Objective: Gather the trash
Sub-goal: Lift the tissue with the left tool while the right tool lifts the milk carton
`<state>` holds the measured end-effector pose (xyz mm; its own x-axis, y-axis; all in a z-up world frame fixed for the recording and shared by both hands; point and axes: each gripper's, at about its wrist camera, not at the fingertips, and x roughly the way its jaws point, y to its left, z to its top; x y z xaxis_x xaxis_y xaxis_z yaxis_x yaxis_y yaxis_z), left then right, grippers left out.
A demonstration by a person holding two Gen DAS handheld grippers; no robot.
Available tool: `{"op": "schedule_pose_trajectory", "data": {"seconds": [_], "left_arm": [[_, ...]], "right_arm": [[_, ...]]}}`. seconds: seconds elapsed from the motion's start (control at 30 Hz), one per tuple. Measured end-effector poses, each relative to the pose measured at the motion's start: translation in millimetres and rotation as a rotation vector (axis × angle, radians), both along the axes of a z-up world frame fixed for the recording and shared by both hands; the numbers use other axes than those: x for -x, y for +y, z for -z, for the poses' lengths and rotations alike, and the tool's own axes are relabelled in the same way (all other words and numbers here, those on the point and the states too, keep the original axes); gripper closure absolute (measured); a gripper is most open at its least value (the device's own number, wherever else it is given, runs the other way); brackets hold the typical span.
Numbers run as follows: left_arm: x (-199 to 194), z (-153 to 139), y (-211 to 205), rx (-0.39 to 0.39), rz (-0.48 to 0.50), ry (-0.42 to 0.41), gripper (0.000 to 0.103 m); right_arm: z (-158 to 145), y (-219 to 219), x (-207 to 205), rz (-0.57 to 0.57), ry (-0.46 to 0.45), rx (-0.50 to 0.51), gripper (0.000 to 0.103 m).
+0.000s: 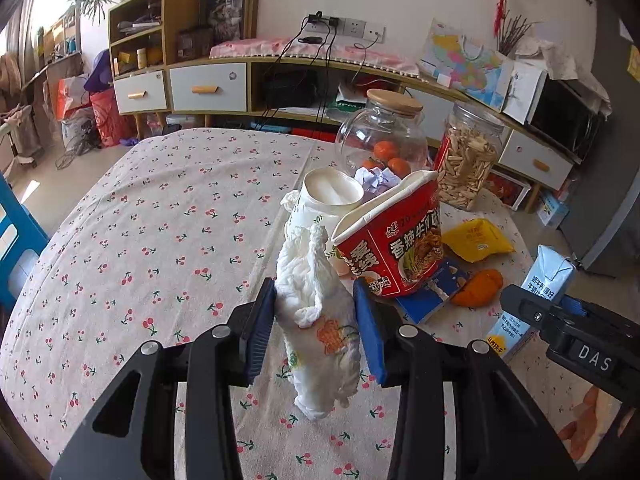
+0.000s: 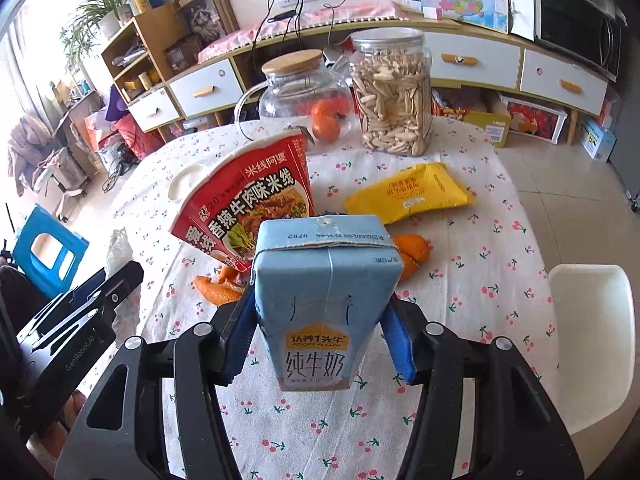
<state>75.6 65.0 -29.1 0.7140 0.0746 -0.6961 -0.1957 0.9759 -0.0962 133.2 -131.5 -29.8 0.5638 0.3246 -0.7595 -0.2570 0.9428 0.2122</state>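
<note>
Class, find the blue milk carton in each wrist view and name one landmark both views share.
Left wrist view: milk carton at the right edge, behind the right tongs.
Right wrist view: carton centre, gripped by those tongs.
Shared landmark: red noodle bowl.

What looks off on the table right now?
The red noodle tub is squashed out of shape and leaning, with crumpled paper stuffed in it. Orange peel lies loose on the tablecloth beside it. The jars behind stand upright; nothing looks spilled.
</note>
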Motion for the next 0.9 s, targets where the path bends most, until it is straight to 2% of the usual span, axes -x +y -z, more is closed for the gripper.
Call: {"op": "schedule_pose_trajectory", "data": {"seconds": [0.23,0.9], "left_arm": [[4,-10,-6,-0.003,0.015,-0.037,0.063],[5,-21,-37,0.012,0.088,-0.071,0.063]], "right_arm": [[-17,-10,7,0.006,-0.076,-0.027,0.05],[-29,-50,18,0.071,-0.136,-0.012,0.049]]}}
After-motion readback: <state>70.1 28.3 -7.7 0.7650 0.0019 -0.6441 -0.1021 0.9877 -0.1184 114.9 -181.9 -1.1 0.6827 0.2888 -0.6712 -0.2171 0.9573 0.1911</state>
